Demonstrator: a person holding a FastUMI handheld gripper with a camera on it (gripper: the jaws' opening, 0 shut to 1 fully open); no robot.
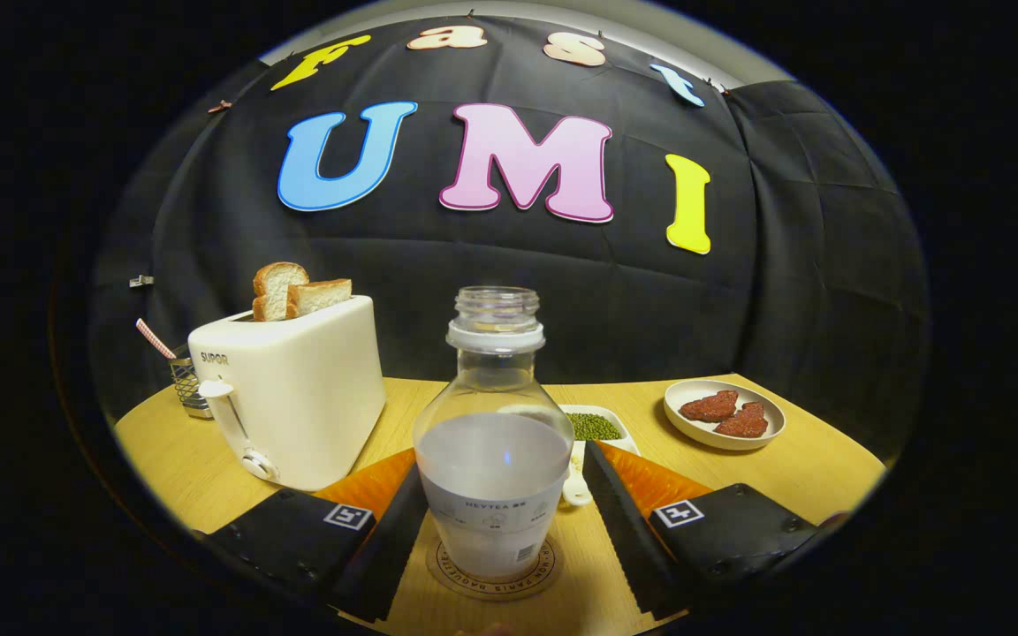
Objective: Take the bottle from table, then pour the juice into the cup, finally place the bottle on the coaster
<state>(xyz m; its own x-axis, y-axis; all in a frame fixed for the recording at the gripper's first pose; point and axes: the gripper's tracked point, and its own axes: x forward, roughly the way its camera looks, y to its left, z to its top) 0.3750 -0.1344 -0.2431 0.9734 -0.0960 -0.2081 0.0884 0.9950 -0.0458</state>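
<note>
On the left we see the toaster (292,393) with two bread slices (297,290) in it. In the middle, the bottle (493,442) stands upright on the coaster (496,570), between our fingers. The gripper (505,521) is open: the left finger seems touching the bottle, the right one stands apart. We judge the bottle is stiff, smooth and maybe slippery, half full, uncapped, so we hold the wide lower body. On the right lies a plate (724,415).

Low, close behind bottle (493,442), facing wall.
</note>
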